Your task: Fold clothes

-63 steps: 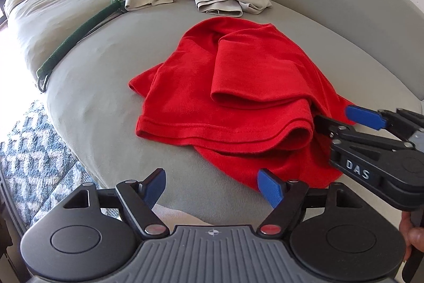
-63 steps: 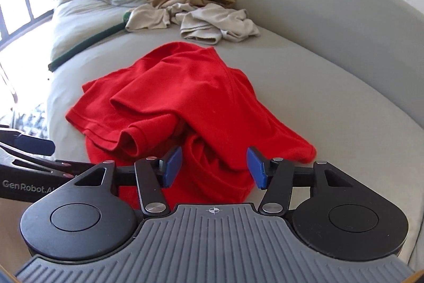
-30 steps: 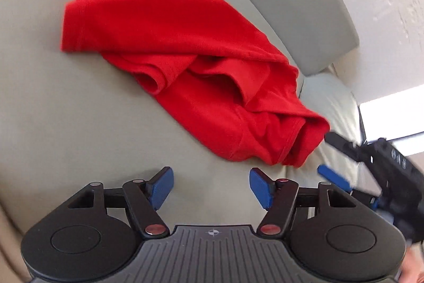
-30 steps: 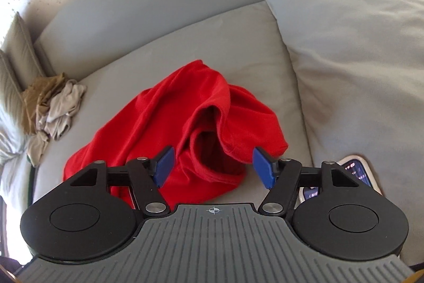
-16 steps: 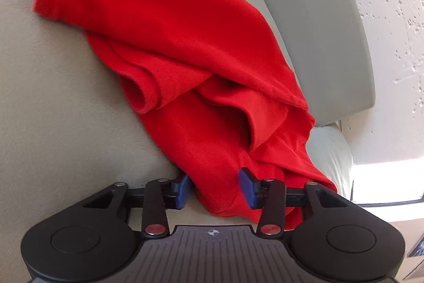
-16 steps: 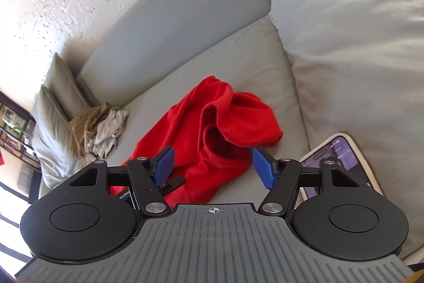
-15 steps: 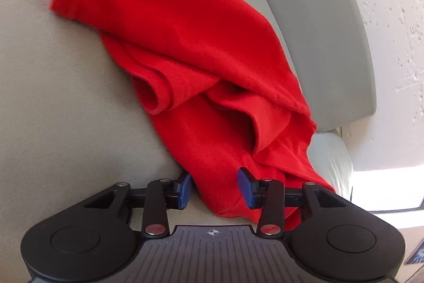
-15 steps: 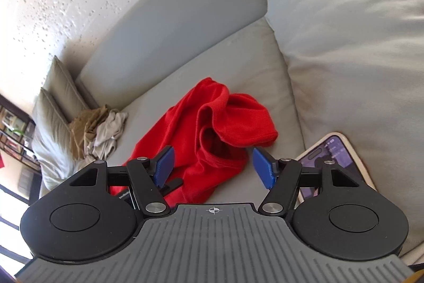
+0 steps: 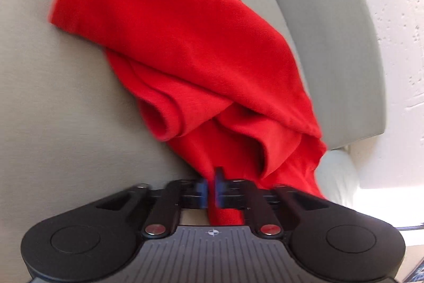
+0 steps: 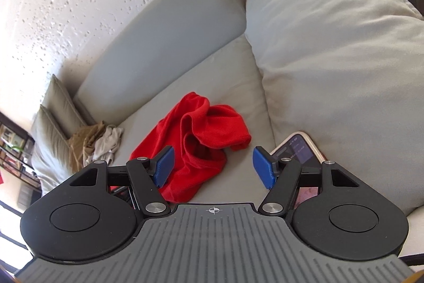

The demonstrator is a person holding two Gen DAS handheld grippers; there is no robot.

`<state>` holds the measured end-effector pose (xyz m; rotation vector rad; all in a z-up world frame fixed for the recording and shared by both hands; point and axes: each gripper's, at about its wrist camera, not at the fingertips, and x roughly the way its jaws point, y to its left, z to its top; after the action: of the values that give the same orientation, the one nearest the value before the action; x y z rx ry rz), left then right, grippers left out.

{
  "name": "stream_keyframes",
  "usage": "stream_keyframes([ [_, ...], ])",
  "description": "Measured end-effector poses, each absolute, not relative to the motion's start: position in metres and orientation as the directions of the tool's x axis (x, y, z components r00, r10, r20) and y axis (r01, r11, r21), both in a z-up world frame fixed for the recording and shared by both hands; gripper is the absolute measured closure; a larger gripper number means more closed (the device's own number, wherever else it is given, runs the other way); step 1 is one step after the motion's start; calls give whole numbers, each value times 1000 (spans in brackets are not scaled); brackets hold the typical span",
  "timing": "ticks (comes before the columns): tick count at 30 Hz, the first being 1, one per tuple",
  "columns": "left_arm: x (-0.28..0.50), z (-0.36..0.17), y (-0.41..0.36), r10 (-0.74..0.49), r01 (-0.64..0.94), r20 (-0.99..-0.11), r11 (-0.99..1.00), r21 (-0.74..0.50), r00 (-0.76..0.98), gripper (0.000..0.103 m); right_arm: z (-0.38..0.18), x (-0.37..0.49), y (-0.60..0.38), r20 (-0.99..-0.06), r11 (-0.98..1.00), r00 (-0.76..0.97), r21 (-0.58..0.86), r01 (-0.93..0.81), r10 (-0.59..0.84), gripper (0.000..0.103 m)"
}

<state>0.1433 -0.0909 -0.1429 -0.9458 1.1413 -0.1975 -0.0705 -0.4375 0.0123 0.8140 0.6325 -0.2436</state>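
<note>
**Left gripper pinching the red shirt, right one hanging wide**

The left gripper [image 9: 209, 186] has its blue pads pressed together on a fold of the red shirt [image 9: 185, 49], right at the near edge of the cloth. From there the shirt runs away over the grey sofa [image 9: 47, 102] seat in a loose heap, one rolled hem bulging out on the left and another flap drooping toward the backrest [image 9: 326, 25]. To the left of the shirt the seat is bare cushion, so plenty of room on that side; on the right the cloth nearly meets the backrest.

The right gripper [image 10: 213, 166] sits higher up with its fingers spread wide, holding nothing. In its view the shirt [image 10: 196, 139] lies bunched in the middle of the seat, with open cushion behind it up to the backrest. A big pillow [image 10: 331, 49] crowds the right side, and a phone [image 10: 302, 150] lies at its foot just beside the right finger, screen lit but the writing too small to read. Far left, a pile of beige clothes [image 10: 95, 139] sits against two cushions [image 10: 53, 121], well apart from the shirt.

No readable labels anywhere on the grippers.
</note>
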Motion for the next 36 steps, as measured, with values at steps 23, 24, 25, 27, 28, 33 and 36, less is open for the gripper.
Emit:
stream_keyframes([
  [23, 71, -112, -19, -702, -161, -527, 520, -839, 479, 66, 31, -83, -364, -636, 737, 761, 574, 357, 127, 29],
  [24, 76, -123, -28, -707, -189, -528, 503, -843, 470, 66, 33, -83, -361, -637, 746, 761, 566, 351, 125, 28],
  [25, 80, -130, -35, -704, -202, -529, 498, -843, 474, 66, 33, -84, -360, -639, 753, 760, 557, 350, 119, 26],
  [27, 90, -142, -46, -698, -220, -520, 478, -850, 492, 66, 33, -87, -360, -641, 764, 761, 542, 351, 105, 25],
  [28, 96, -148, -50, -696, -224, -510, 465, -856, 506, 66, 31, -88, -362, -643, 763, 759, 540, 356, 102, 24],
  [33, 119, -167, -60, -669, -299, -506, 408, -863, 545, 71, 17, -86, -377, -663, 739, 743, 545, 396, 92, 24],
  [36, 131, -169, -72, -665, -282, -515, 434, -856, 540, 75, 8, -81, -384, -674, 729, 732, 547, 411, 93, 24],
])
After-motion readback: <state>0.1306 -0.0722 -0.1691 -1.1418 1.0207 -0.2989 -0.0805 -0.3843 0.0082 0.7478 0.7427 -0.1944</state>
